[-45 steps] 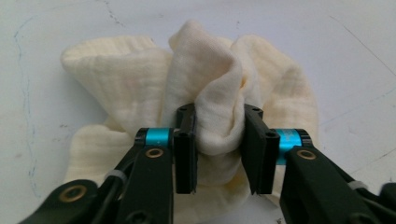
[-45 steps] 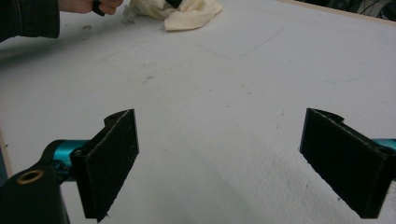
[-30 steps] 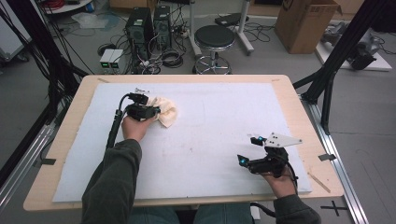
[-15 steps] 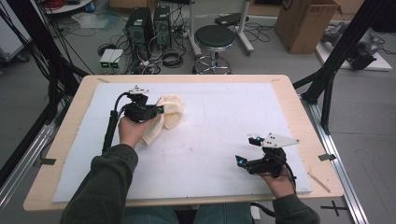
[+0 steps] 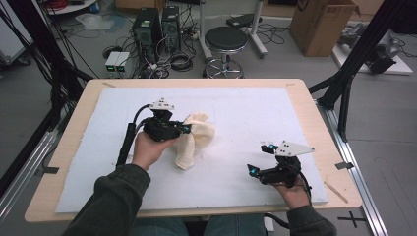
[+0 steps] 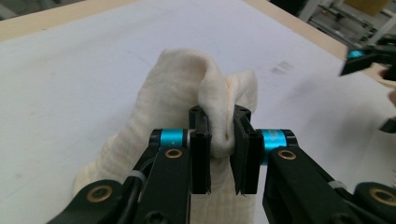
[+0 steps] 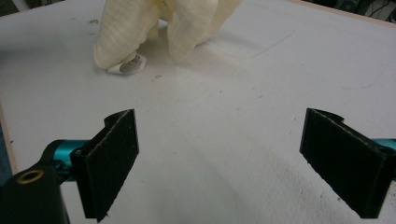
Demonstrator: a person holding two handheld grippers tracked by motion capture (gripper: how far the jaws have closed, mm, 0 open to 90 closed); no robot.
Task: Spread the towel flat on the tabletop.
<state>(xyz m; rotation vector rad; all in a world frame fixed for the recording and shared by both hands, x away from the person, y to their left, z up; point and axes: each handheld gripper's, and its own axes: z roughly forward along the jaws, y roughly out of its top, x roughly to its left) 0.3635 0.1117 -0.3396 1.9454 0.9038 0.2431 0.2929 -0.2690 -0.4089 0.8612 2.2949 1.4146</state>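
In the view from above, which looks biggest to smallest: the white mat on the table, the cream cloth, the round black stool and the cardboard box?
1. White mat, by far.
2. Cardboard box, cut off by the frame's edge.
3. Cream cloth and round black stool look much alike; the stool stands farther away, so I won't rank them.

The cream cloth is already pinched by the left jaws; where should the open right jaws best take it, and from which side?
Probably the hanging end of the cream cloth, nearest the right gripper. Come in level from the cloth's right over the white mat. The left gripper pinches a fold near the top, so this end droops to the mat as a narrow lobe that wide-open jaws could straddle.
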